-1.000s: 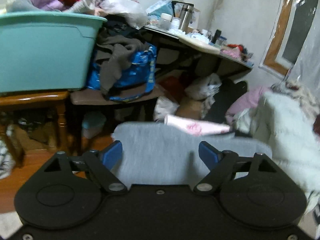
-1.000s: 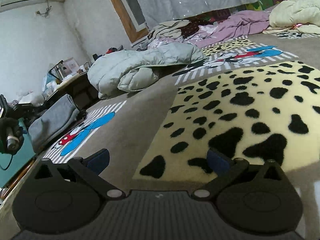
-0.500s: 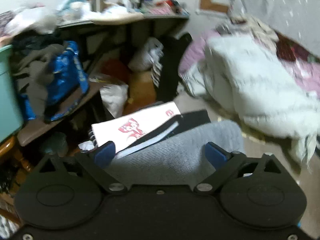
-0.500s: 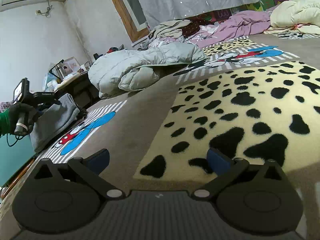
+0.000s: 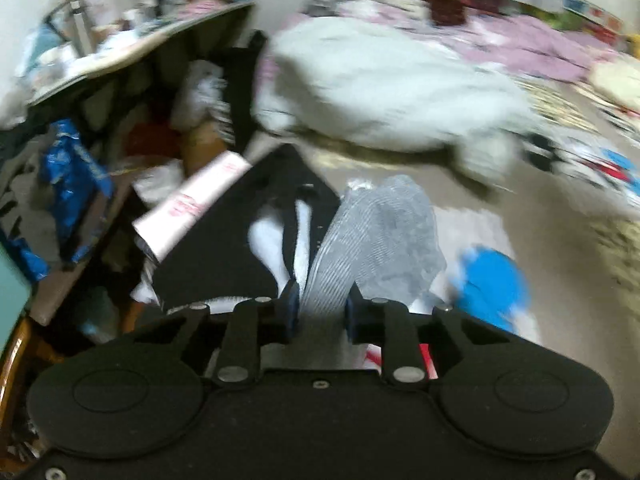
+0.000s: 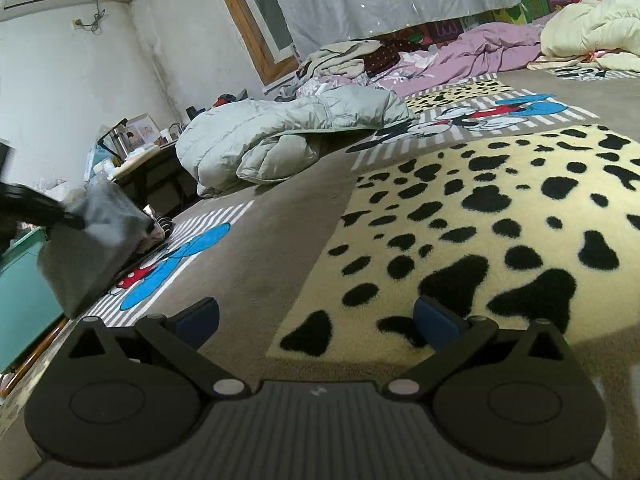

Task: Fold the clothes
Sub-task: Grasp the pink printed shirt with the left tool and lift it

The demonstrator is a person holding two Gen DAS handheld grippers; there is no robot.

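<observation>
My left gripper (image 5: 318,312) is shut on a grey ribbed garment (image 5: 380,236), which bunches up between the blue pads and lifts off a pile at the bed's left edge. Under it lie a black garment with white stripes (image 5: 248,240) and a folded white-and-pink piece (image 5: 192,204). In the right wrist view the same grey garment (image 6: 92,248) hangs raised at far left, held by the other gripper. My right gripper (image 6: 316,320) stands open and empty, low over the spotted yellow blanket (image 6: 500,220).
A pale grey-green quilted jacket (image 6: 280,136) lies heaped further back on the bed. Pink and cream bedding (image 6: 500,48) is piled at the far side. A teal bin (image 6: 20,296) and a cluttered desk (image 5: 132,44) stand beside the bed on the left.
The left gripper has swung right towards the bed and shut on the grey garment, pulling it up off the pile. The right gripper has stayed still and open.
</observation>
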